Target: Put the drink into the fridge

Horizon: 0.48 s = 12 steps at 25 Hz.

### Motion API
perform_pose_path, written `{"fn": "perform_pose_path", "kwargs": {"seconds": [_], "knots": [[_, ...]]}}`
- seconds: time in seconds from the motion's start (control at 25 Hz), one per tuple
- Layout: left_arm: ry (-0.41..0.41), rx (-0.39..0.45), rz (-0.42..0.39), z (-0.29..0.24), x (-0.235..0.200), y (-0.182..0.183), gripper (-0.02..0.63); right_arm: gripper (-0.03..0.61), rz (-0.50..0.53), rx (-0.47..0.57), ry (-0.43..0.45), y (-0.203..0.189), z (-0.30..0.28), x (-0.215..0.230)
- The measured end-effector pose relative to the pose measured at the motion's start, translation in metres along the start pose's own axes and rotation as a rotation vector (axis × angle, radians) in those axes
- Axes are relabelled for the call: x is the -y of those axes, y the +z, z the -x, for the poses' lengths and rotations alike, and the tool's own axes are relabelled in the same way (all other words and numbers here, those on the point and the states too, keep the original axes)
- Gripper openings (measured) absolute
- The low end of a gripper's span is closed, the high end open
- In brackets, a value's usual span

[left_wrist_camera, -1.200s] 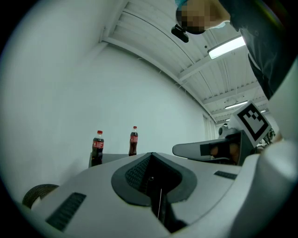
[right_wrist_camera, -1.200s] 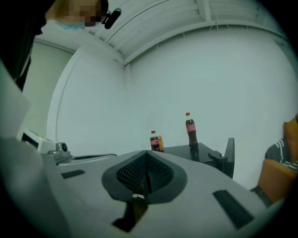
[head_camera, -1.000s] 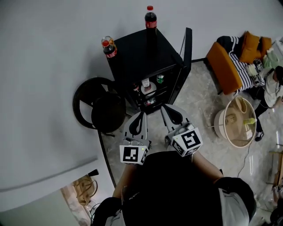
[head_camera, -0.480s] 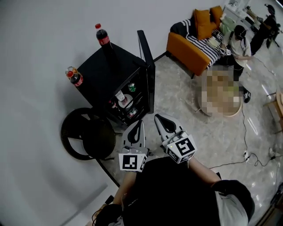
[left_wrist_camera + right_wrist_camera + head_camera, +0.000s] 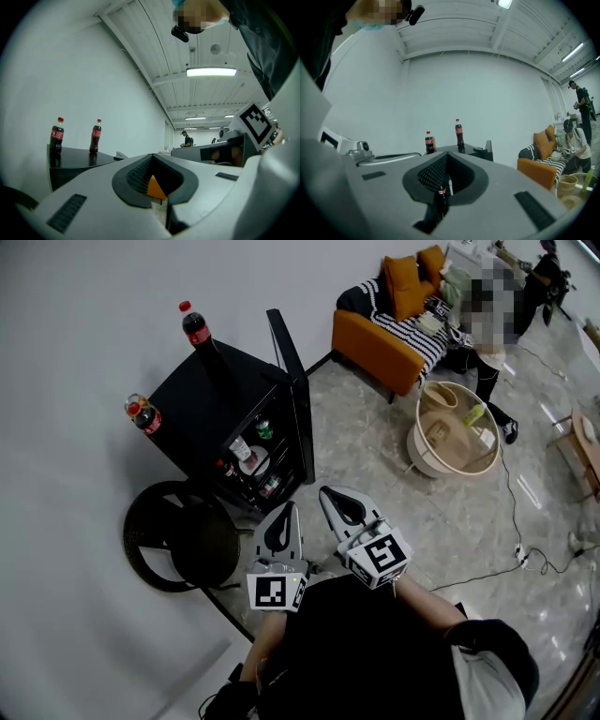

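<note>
A black fridge stands against the wall with its door open and several drinks on its shelves. Two cola bottles stand on top, one at the back and one at the left corner. In the left gripper view both bottles stand at the left. My left gripper and right gripper are side by side in front of the fridge, both shut and empty. The right gripper view shows the same bottles beyond its shut jaws.
A black round chair sits left of the fridge. An orange sofa with cushions stands at the back right, with a person beside it. A round wooden basket table and floor cables lie to the right.
The head view has swung right, so the fridge slid from the top centre to the upper left. Both grippers stay shut and side by side, now pointing past the open door's edge.
</note>
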<state>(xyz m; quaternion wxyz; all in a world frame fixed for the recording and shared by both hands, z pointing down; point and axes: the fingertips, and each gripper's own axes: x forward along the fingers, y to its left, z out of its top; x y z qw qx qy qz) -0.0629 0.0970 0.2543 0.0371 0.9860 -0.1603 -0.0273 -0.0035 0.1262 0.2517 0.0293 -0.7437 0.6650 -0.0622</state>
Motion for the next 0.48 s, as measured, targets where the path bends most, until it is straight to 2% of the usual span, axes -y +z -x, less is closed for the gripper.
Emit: {"fn": "perform_pose_path", "kwargs": {"seconds": [0.48], "knots": [[0.054,0.020,0.001,0.005,-0.017,0.003,0.009,0.014,0.033,-0.016,0.066,-0.001,-0.014,-0.016]]}}
